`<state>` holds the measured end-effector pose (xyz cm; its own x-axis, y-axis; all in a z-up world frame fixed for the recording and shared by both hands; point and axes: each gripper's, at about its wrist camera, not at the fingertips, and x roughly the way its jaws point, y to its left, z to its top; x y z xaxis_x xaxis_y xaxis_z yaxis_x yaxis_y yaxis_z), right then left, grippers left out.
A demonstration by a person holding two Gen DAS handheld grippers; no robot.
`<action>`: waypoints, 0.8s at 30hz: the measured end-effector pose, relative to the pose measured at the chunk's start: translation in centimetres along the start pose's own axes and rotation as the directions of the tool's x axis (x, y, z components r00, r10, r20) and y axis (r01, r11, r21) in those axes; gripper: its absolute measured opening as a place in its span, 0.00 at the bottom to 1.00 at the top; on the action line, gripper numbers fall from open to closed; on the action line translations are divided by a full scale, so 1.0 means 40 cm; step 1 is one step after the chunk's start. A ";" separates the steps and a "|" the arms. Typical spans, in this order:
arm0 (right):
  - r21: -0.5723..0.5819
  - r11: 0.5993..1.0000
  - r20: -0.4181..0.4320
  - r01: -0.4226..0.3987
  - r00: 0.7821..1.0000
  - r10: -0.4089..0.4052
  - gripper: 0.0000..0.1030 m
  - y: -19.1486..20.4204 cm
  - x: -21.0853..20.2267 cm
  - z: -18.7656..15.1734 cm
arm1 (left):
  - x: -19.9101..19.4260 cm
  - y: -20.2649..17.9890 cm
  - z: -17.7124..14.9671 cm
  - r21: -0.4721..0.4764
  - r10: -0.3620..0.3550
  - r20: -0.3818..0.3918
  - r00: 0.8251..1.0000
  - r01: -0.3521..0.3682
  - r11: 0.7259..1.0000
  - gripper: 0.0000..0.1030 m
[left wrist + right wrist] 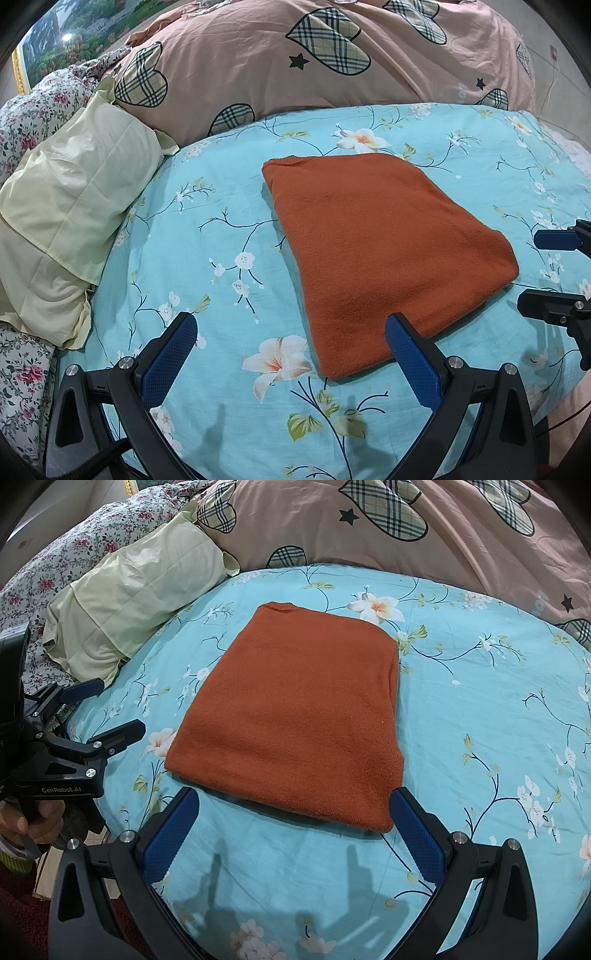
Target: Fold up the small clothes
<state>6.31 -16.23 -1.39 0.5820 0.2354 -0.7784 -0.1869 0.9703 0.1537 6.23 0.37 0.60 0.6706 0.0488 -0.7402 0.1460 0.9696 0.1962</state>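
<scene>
A rust-orange knitted garment [376, 251] lies folded into a flat rectangle on the light-blue floral bedsheet [207, 229]; it also shows in the right wrist view [295, 716]. My left gripper [291, 347] is open and empty, just in front of the garment's near left corner. My right gripper [295, 819] is open and empty, just in front of the garment's near edge. The right gripper also appears at the right edge of the left wrist view [546, 273], and the left gripper at the left of the right wrist view [114, 709], both beside the garment and apart from it.
A pale yellow pillow [66, 206] lies to the left of the garment. A pink duvet with plaid hearts [295, 66] is bunched behind it. A floral quilt [74, 550] lies at far left. A hand [33, 823] holds the left gripper at the bed's edge.
</scene>
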 end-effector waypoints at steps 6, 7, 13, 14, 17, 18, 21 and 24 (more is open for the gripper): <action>0.001 1.000 0.001 0.000 1.000 0.000 0.99 0.001 0.000 0.001 | -0.001 0.000 0.002 0.000 0.001 0.000 1.000 -0.001 1.000 0.99; 0.000 1.000 0.001 0.000 1.000 0.000 0.99 0.002 0.000 0.001 | 0.000 0.000 0.001 0.000 0.002 0.000 1.000 -0.002 1.000 0.99; 0.000 1.000 0.002 0.001 1.000 -0.001 0.99 0.004 -0.003 0.004 | -0.002 0.000 0.006 0.001 0.003 0.001 1.000 -0.003 1.000 0.99; 0.000 1.000 0.002 0.001 1.000 -0.001 0.99 0.004 -0.003 0.004 | -0.003 -0.001 0.007 0.001 0.004 0.000 1.000 -0.004 1.000 0.99; -0.001 1.000 0.001 0.001 1.000 -0.001 0.99 0.004 -0.003 0.005 | -0.004 -0.003 0.007 0.001 0.006 0.002 1.000 -0.006 1.000 0.99; -0.001 1.000 0.001 0.001 1.000 -0.001 0.99 0.003 -0.002 0.004 | -0.005 -0.004 0.008 0.001 0.007 0.002 1.000 -0.007 1.000 0.99; -0.004 1.000 0.005 0.001 1.000 -0.001 0.99 0.006 -0.003 0.004 | -0.002 -0.007 0.012 0.003 0.007 0.002 1.000 -0.007 1.000 0.99; -0.009 1.000 0.007 0.001 1.000 -0.001 0.99 0.003 -0.006 0.011 | -0.002 -0.013 0.012 0.007 0.009 0.003 1.000 -0.009 1.000 0.99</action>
<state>6.47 -16.16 -0.91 0.5875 0.2345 -0.7745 -0.1931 0.9701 0.1472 6.45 -0.26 0.85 0.6741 0.0572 -0.7365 0.1445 0.9675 0.2073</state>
